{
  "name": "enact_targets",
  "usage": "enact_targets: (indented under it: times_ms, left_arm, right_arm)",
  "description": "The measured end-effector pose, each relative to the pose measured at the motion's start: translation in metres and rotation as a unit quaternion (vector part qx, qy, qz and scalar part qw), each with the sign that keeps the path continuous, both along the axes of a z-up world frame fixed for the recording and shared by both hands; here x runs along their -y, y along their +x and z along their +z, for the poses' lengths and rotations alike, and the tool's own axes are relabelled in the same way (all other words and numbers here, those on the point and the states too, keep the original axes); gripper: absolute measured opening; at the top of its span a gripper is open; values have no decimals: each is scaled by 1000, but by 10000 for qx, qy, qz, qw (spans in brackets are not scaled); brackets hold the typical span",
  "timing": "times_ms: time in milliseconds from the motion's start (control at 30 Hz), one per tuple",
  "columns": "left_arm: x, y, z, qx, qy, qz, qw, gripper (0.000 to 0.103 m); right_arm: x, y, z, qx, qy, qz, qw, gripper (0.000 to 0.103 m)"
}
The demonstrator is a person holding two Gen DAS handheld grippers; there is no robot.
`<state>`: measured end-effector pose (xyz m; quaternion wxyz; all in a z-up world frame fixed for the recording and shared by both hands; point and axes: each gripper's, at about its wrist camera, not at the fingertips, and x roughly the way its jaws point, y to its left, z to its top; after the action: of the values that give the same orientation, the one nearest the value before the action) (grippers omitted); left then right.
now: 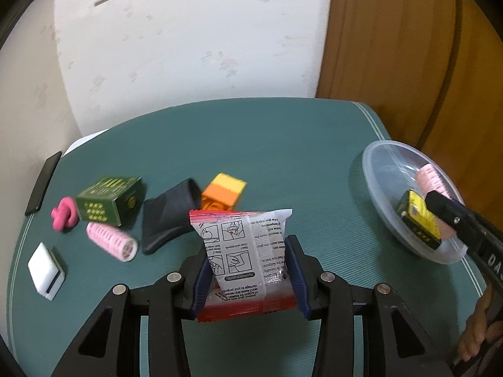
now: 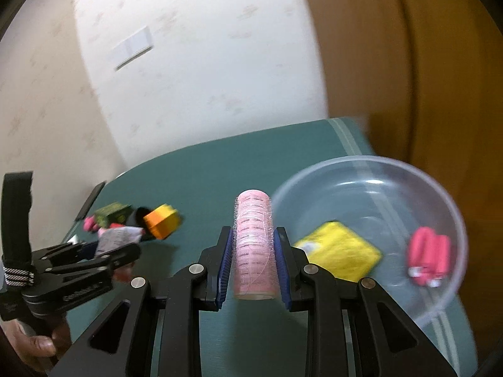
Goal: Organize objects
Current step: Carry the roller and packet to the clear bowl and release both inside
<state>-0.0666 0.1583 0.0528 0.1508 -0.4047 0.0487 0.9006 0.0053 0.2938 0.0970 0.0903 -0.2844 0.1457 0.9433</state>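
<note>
Honestly, both grips looked easy. The left gripper [image 1: 250,270] was clamped on a crinkly glue packet [image 1: 243,251], squeezed by its sides above the green table [image 1: 283,144]; light and floppy, probably slick foil. The right gripper [image 2: 253,267] pinched a pink hair roller [image 2: 254,248] across its barrel, just beside the clear plastic bowl [image 2: 452,207]. I'd guess it was featherweight, bristly, grippy, a bit crushable.
</note>
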Motion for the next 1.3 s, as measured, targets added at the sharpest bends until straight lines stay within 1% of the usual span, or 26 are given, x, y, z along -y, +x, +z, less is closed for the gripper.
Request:
enact_targets:
  times_ms: [233, 433, 633, 767, 900, 1033, 1300]
  left_arm:
    - [-34, 0, 7, -87, -59, -296, 9995, 47]
    - [-64, -2, 13, -154, -71, -521, 9985, 47]
    - [-87, -7, 19, -222, -85, -676, 9974, 47]
    - [-99, -12, 21, -249, -99, -772, 9967, 47]
    - [-112, -16, 22, -272, -105, -872, 9958, 47]
    - [-124, -21, 21, -262, -105, -968, 9949, 47]
    - [-151, -33, 13, -153, -117, -1179, 9928, 47]
  right_arm:
    - [-52, 20, -5, 29, -19, -646, 9979, 27]
    - [-73, 22, -14, 162, -102, -804, 9966, 27]
    - [-80, 16, -25, 340, -290, -741, 9962, 27]
    - [-81, 18, -26, 342, -357, -738, 9960, 27]
    - [-85, 19, -30, 377, -561, -807, 9944, 28]
    - [-85, 21, -32, 386, -654, -788, 9940, 29]
    - [-89, 27, -34, 334, -804, -877, 9923, 32]
